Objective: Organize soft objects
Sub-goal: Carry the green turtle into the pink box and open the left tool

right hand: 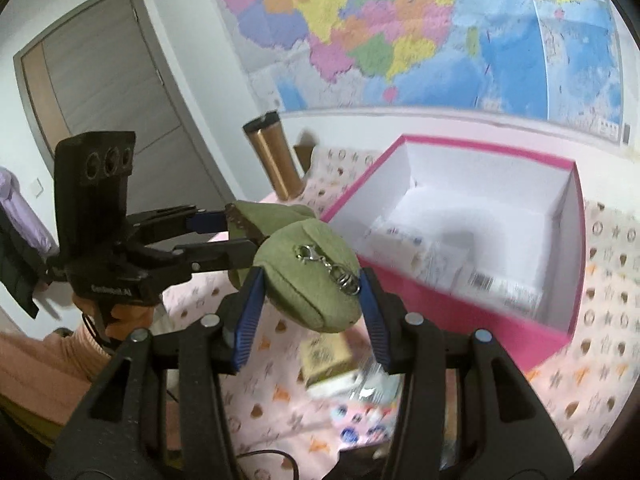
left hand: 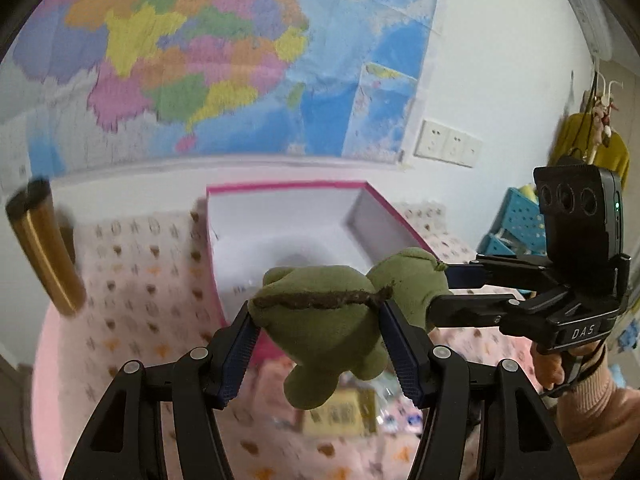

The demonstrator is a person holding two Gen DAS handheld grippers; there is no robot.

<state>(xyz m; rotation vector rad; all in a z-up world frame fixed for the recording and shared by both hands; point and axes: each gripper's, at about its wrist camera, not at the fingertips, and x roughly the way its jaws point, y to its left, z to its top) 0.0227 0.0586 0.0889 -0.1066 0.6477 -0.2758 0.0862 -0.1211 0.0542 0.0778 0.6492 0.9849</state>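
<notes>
A green plush toy (left hand: 320, 332) with a brown seam hangs in the air above the table, held from two sides. My left gripper (left hand: 316, 312) is shut on its wider part, pads pressed into both flanks. My right gripper (left hand: 440, 288) comes in from the right and is shut on the other lobe. In the right wrist view the plush toy (right hand: 304, 292) shows a small metal clasp (right hand: 320, 264) between the pads of my right gripper (right hand: 310, 280); my left gripper (right hand: 240, 232) pinches its far end. An open pink box (left hand: 288, 190) with a white inside stands just behind the toy.
The pink box (right hand: 440, 296) holds several white packets. A gold tumbler (right hand: 276, 160) stands left of it on the patterned pink tablecloth (left hand: 132, 264). A small yellowish carton (right hand: 324, 356) and loose small items lie under the toy. A wall map hangs behind; a blue basket (left hand: 516, 220) is at right.
</notes>
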